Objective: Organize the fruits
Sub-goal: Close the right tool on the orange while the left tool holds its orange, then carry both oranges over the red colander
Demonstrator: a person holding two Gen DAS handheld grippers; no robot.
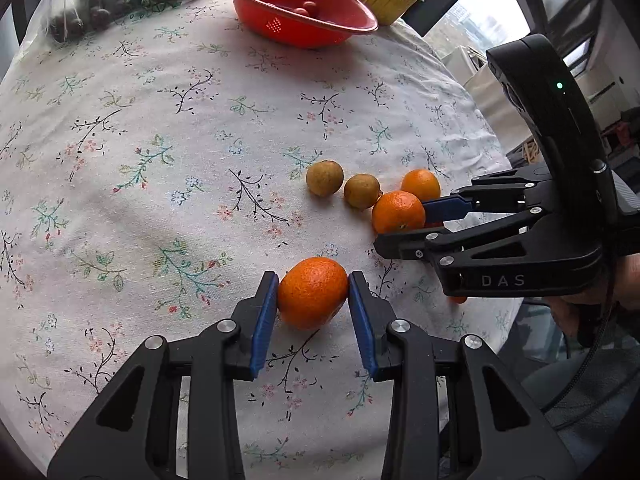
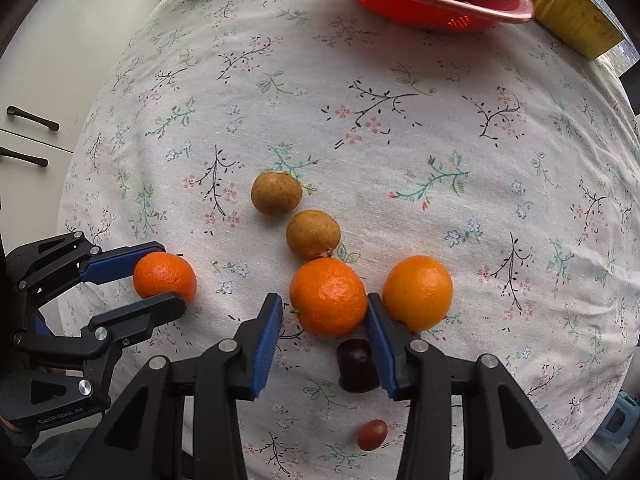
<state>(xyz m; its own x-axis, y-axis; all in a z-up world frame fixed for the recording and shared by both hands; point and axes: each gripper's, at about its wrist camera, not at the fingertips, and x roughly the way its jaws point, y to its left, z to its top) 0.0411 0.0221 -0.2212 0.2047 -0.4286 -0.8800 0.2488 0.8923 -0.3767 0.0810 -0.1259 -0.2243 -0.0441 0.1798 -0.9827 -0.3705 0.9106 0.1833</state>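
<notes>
Floral tablecloth (image 2: 400, 120). Left gripper (image 1: 313, 292) pinches one orange (image 1: 313, 292); right gripper (image 2: 323, 312) straddles another orange (image 2: 328, 297), jaws not closed. Closing may nudge neighbouring orange (image 2: 418, 292) rolling.

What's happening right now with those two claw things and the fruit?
Left gripper shut on one orange. Right gripper open around a second orange, not yet gripped. Third orange crowds its right finger. Red colander waits far side.

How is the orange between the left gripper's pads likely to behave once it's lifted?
The orange looks round and firm, so it probably won't deform between the left gripper pads. Its dimpled skin should give fair grip. Because only two narrow contact spots show, it could pivot, and would likely roll across the tablecloth if released.
</notes>
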